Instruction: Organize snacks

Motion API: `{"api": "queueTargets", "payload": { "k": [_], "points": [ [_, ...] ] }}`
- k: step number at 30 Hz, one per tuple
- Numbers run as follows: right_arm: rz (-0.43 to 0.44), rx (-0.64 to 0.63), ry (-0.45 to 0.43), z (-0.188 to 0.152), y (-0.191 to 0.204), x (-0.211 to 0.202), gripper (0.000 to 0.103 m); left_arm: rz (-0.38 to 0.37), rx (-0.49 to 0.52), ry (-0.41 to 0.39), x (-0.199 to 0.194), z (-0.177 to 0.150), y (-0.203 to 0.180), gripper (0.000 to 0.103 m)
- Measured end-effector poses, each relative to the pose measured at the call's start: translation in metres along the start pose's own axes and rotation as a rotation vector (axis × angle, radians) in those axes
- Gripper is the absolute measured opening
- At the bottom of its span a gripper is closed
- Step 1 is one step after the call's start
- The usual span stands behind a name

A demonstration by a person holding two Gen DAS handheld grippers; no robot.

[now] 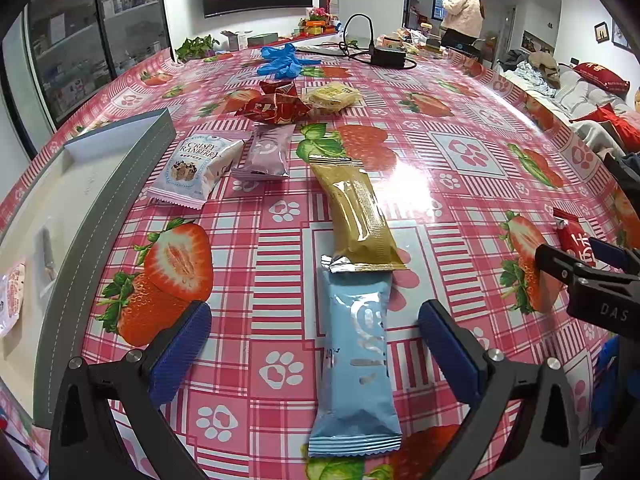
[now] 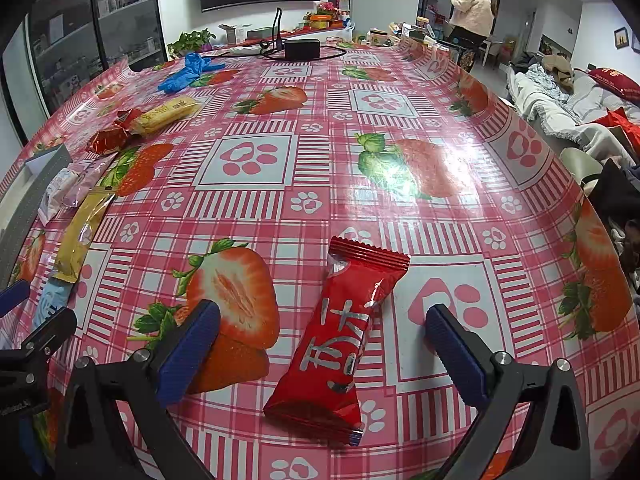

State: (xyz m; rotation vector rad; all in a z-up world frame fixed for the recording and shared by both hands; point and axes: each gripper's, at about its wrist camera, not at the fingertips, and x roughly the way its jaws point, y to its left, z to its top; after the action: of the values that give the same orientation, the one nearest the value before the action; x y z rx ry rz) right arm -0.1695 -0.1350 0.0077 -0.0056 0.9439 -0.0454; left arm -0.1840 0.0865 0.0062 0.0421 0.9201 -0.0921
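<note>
My left gripper (image 1: 314,344) is open, its blue pads either side of a light blue snack packet (image 1: 356,360) lying on the strawberry tablecloth. A gold packet (image 1: 356,216) lies just beyond it. A white Crispy Cranberry packet (image 1: 196,168), a pink packet (image 1: 268,152), red wrappers (image 1: 276,106) and a yellow biscuit pack (image 1: 332,96) lie farther back. A grey box (image 1: 80,216) stands at the left. My right gripper (image 2: 322,344) is open around a red packet (image 2: 340,340) lying on the cloth. It also shows at the right of the left wrist view (image 1: 572,236).
Blue gloves (image 1: 280,60), a black power adapter with cable (image 1: 388,56) and a potted plant (image 1: 196,46) sit at the table's far side. A person (image 1: 464,12) stands in the background. A sofa (image 1: 580,92) is off the right edge.
</note>
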Motion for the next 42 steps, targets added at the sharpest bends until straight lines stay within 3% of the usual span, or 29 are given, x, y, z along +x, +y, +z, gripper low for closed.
{"api": "queueTargets", "payload": {
  "k": [26,33,35,36,37,39,40,41,42],
  "points": [
    [0.003,0.006,-0.001,-0.001,-0.001,-0.001,0.103,0.005,0.002,-0.002,0.0,-0.001,-0.002,0.103],
    [0.007,0.006,0.051,0.006,0.0,0.002,0.103,0.018,-0.014,0.092,0.0,0.001,-0.01,0.102],
    [0.016,0.006,0.071,0.009,0.0,0.003,0.102,0.013,-0.003,0.107,-0.001,0.001,-0.015,0.097],
    [0.018,0.005,0.073,0.01,0.0,0.003,0.1,0.008,0.001,0.115,-0.002,0.002,-0.018,0.092],
    [0.02,-0.006,0.068,0.01,0.0,0.001,0.09,-0.003,0.008,0.128,-0.003,0.004,-0.021,0.089],
    [0.035,-0.031,0.058,0.011,0.0,-0.004,0.067,-0.022,0.03,0.135,-0.006,0.006,-0.026,0.062],
    [0.041,-0.041,0.057,0.012,0.0,-0.006,0.051,-0.031,0.047,0.136,-0.008,0.006,-0.03,0.052],
    [0.046,-0.045,0.059,0.012,-0.001,-0.007,0.033,-0.034,0.061,0.139,-0.009,0.007,-0.034,0.032],
    [0.06,-0.044,0.064,0.013,-0.003,-0.008,0.027,-0.045,0.068,0.146,-0.01,0.008,-0.037,0.025]
  ]
}}
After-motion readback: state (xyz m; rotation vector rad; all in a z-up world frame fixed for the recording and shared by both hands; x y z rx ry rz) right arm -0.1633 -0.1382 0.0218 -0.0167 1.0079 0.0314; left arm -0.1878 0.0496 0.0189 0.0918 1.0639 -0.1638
